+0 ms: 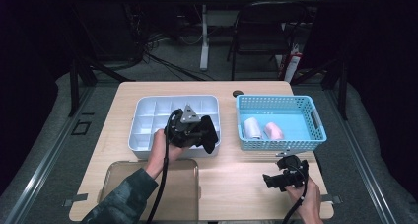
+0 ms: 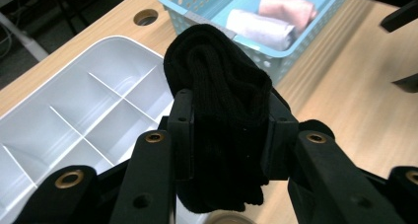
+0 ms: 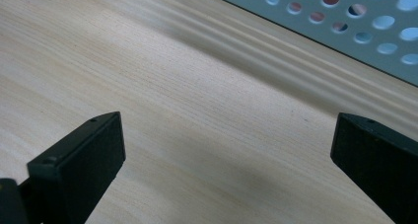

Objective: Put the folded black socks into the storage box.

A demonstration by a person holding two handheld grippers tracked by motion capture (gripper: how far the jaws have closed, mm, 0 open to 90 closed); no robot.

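A black rolled sock point(image 2: 222, 110) is clamped between the 2 pads of the left gripper point(image 2: 229, 135). Ribbed knit is seen along its top; the roll is folded over on itself, its rounded end bulging above the jaws and a loose edge hanging below them. In the high view the sock point(image 1: 209, 133) is held in the air at the near right corner of the white divided tray point(image 1: 148, 110), with the left gripper point(image 1: 199, 132) over that tray's near edge.

The tray point(image 2: 74, 100) is split by thin walls into small compartments; those that can be seen are bare.

The blue perforated basket point(image 1: 315, 120) is placed to the right of the tray, just apart from it. 2 rolled items are lying in it side by side: a white roll point(image 1: 253, 128) at left and a pink roll point(image 1: 273, 130) at right. Both are also seen in the left gripper view, white point(image 2: 259, 27) and pink point(image 2: 288, 8).

The right gripper point(image 1: 276, 178) is held low over the bare wooden table point(image 3: 172, 86), near the basket's near wall point(image 3: 345, 31). Its jaws are spread wide with nothing between them.
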